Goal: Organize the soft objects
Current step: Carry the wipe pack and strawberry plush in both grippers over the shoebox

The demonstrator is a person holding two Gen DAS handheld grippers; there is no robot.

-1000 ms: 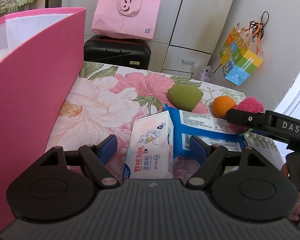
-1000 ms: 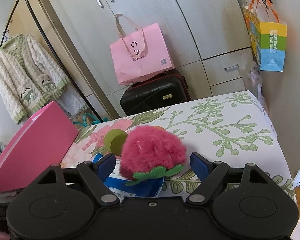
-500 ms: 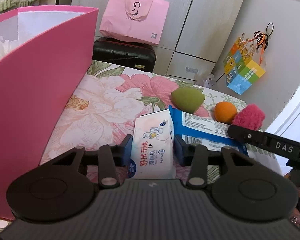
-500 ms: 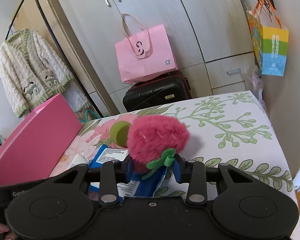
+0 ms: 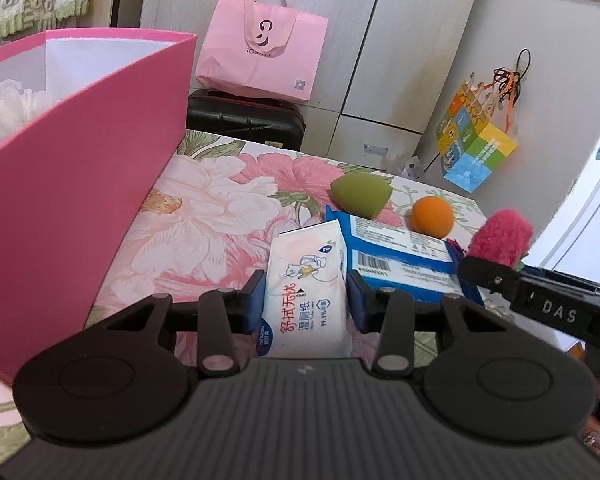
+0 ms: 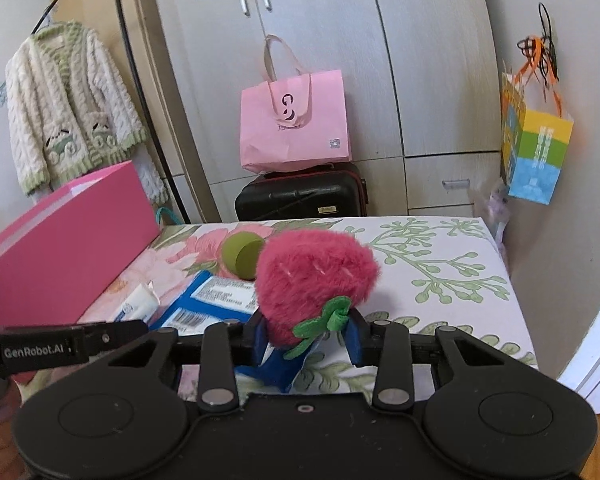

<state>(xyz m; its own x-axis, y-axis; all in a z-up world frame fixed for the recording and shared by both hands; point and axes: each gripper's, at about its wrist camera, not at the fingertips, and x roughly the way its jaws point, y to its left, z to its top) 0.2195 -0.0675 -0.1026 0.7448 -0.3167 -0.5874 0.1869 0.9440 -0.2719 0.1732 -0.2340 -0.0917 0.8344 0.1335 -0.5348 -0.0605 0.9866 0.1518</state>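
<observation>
My left gripper [image 5: 307,300] is shut on a white wet-wipes pack [image 5: 306,288] and holds it above the floral table [image 5: 204,216]. My right gripper [image 6: 307,338] is shut on a fuzzy pink strawberry plush [image 6: 314,280], which also shows in the left wrist view [image 5: 500,236]. A blue wipes pack [image 5: 396,256] lies beside them, also in the right wrist view [image 6: 204,300]. A green sponge egg [image 5: 360,194] and an orange ball [image 5: 432,216] lie behind it. A tall pink box [image 5: 72,168] stands on the left with white fluffy items [image 5: 8,108] inside.
A pink paper bag [image 5: 260,48] sits on a black suitcase [image 5: 244,120] behind the table. A colourful bag [image 6: 536,152] hangs on the right wall. A knitted cardigan [image 6: 68,100] hangs at the left. The table's right edge [image 6: 504,264] is near the wall.
Both grippers closed: the left on the white wipes pack, the right on the strawberry plush. Both have since lifted and shifted slightly with their loads.
</observation>
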